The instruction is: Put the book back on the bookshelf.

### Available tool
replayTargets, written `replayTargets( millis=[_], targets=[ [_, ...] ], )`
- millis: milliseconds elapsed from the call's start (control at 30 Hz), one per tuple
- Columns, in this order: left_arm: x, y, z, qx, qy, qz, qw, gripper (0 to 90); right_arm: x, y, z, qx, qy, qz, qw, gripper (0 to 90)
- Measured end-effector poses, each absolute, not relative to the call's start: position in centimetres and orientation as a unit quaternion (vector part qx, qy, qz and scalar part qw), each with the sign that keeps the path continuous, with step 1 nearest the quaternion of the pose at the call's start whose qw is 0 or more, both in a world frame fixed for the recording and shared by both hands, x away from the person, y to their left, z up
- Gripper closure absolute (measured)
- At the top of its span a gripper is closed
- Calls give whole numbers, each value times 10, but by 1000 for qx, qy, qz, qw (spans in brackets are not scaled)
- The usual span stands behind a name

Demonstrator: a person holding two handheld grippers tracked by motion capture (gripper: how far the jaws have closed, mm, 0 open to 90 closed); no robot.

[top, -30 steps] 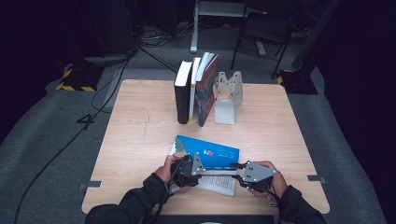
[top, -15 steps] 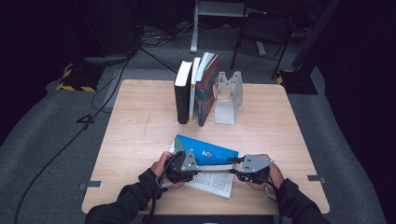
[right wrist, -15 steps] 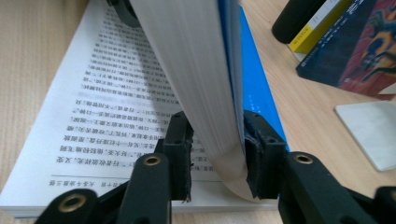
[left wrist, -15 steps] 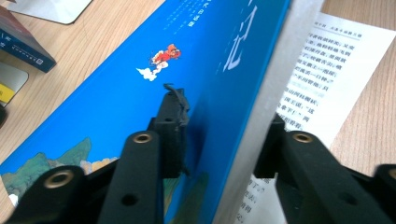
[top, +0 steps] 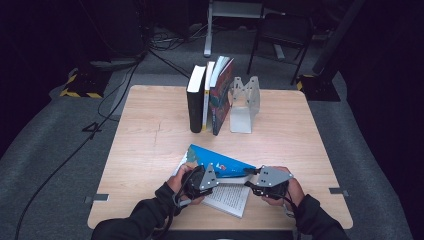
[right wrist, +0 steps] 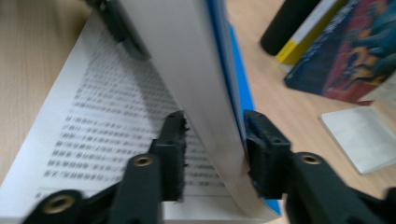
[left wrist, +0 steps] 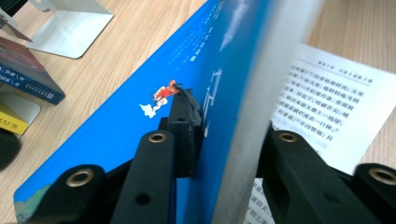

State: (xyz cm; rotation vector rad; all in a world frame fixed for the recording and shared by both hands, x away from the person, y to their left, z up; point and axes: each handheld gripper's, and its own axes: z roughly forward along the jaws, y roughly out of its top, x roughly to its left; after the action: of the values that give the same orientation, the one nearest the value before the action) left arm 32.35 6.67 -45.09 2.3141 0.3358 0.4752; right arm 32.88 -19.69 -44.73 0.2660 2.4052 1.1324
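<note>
An open book lies near the table's front edge, its blue cover [top: 220, 162] tilted up over a printed page [top: 230, 197]. My left gripper [top: 214, 172] holds the raised half. Its jaws have just been closing, and in the left gripper view [left wrist: 231, 116] one pad presses the blue cover [left wrist: 140, 116] while the other sits behind the page block, above the flat page [left wrist: 322, 102]. My right gripper [top: 251, 176] has just been opening. In the right gripper view [right wrist: 215, 121] its jaws straddle the page block [right wrist: 187, 56], with a gap at the left pad.
Three books [top: 207, 95] stand upright at the back of the wooden table [top: 150, 150], leaning by a metal bookend [top: 245, 102]. A person's hands and dark sleeves come in from the front edge. Cables and a chair stand on the floor behind.
Both hands have stayed at the book's near edge with only small shifts. The book lies much as before.
</note>
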Motion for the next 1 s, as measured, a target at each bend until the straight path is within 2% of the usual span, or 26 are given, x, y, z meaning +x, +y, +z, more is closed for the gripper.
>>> replayTargets(
  millis=[33,67,167,367,400,700,833,1000],
  targets=[
    [323,67,-451,901,131,185,369,732,329,-197,-447,97,876,412,233,563],
    [325,69,-450,897,136,175,382,732,330,-200,-445,105,869,419,241,498],
    [330,76,-445,891,149,157,398,733,335,-219,-442,139,851,449,236,464],
    [332,85,-438,882,156,158,416,744,353,-242,-458,198,856,424,221,468],
    [331,86,-437,881,157,159,417,745,357,-243,-466,207,861,415,206,467],
    [333,92,-432,873,162,156,433,749,364,-238,-483,214,880,377,193,471],
    [333,93,-431,872,163,152,435,749,365,-232,-493,210,890,370,161,430],
    [334,96,-431,872,163,141,439,746,360,-226,-494,195,885,392,158,459]
  ],
)
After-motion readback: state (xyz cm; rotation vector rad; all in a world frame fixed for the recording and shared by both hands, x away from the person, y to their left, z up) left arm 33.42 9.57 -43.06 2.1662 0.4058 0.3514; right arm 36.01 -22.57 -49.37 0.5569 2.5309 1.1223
